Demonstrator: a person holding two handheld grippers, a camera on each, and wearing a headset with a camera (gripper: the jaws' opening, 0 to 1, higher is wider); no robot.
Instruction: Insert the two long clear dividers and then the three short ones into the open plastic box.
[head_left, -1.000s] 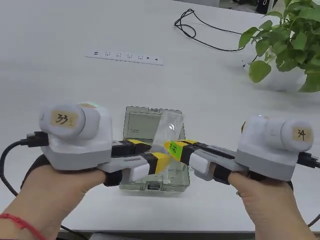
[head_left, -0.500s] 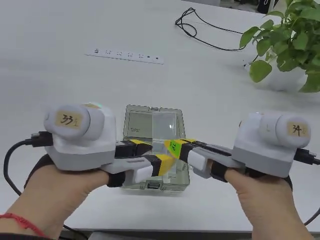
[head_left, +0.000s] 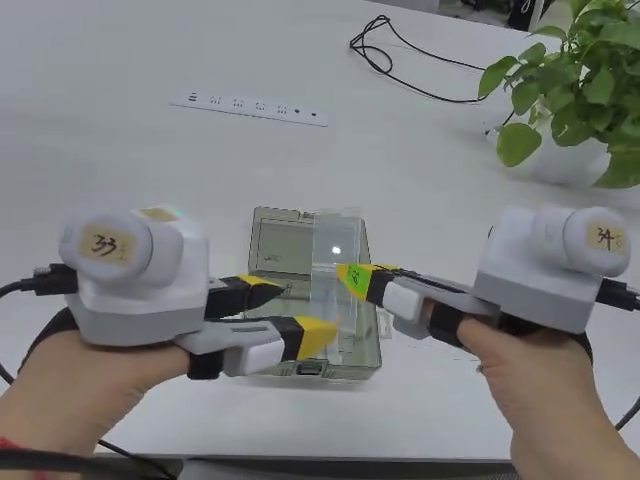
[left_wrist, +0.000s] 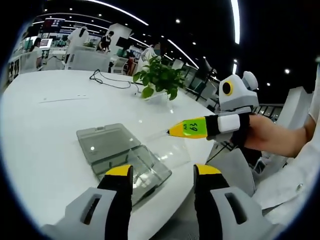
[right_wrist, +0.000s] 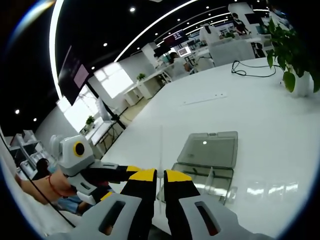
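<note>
The left gripper (head_left: 292, 310) drew back, and its spread jaw tips came clear of the clear divider (head_left: 335, 262) and the right gripper (head_left: 348, 274). Between the right jaws, the divider swung from tilted to upright above the box (head_left: 282, 245).

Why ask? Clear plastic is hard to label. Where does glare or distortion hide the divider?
Head view: sharp, evenly lit, one glare spot at the divider over the box. Left gripper view: fisheye bows the table; the divider reads faint. Right gripper view: the divider stands edge-on, a thin line.
</note>
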